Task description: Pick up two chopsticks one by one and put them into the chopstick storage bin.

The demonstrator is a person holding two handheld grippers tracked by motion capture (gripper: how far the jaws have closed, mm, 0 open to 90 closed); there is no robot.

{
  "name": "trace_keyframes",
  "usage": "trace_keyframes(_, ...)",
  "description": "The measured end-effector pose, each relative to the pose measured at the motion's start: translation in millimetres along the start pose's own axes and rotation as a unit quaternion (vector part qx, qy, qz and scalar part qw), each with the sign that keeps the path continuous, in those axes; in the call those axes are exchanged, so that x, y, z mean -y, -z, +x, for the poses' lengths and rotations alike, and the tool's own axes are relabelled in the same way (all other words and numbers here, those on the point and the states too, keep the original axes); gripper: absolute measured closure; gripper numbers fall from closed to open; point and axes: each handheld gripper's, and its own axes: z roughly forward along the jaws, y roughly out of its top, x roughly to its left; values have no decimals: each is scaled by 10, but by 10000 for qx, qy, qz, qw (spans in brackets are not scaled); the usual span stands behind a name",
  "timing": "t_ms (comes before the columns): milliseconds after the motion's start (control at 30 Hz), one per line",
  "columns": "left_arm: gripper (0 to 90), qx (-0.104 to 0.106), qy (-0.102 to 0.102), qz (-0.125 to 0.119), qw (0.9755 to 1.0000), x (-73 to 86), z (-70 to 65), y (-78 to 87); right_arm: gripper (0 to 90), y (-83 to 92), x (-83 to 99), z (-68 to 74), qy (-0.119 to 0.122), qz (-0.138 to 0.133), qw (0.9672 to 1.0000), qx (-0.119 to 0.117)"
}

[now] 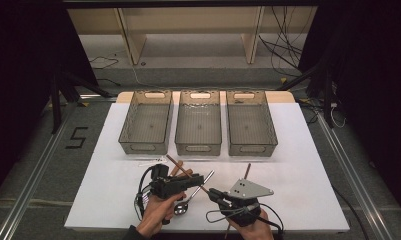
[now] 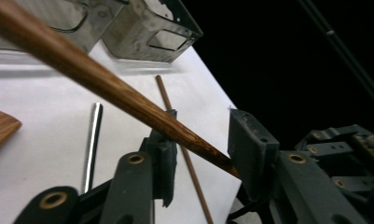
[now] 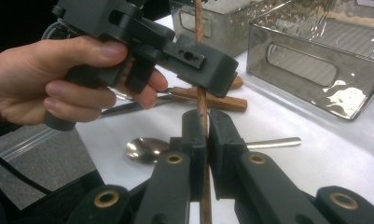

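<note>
Both tongs are built of matte black links, joined by brass-ringed pivots behind the jaws. A grey three-cornered plate (dotted with small screws) is carried atop the right tongs (image 1: 219,196). Black cables are looped behind the left tongs (image 1: 202,181). A dark sleeve edge is seen at the left wrist.

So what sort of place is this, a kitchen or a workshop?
More likely a lab's recording rig than a kitchen: a white table ringed by black curtains, three identical bins in a row, and floor cables.
</note>
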Motion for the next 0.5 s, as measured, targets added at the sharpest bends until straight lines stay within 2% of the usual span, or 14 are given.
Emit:
trace_keyframes(133,675,179,36,-21,9998,-14,1,15,859,5,0,-7,-22,-43,10000,-55)
trace_keyframes(200,734,284,91,-40,9995,-21,-6,24,857,-7,14,-19,-57,-56,9999,-109)
trace_keyframes(267,759,466,114,-26,9988,-30,-2,36,857,-14,19,-19,-72,-48,9999,-115)
trace_keyframes(367,831,772,262,-48,9967,-38,-16,40,849,-38,34,-18,-54,-17,9999,-112)
trace_keyframes(433,839,821,247,-54,9963,-45,-28,47,843,-14,30,-37,-112,-56,9998,-180)
trace_keyframes(500,839,770,237,-73,9967,-60,-30,70,833,-1,27,-43,-133,-101,9997,-188)
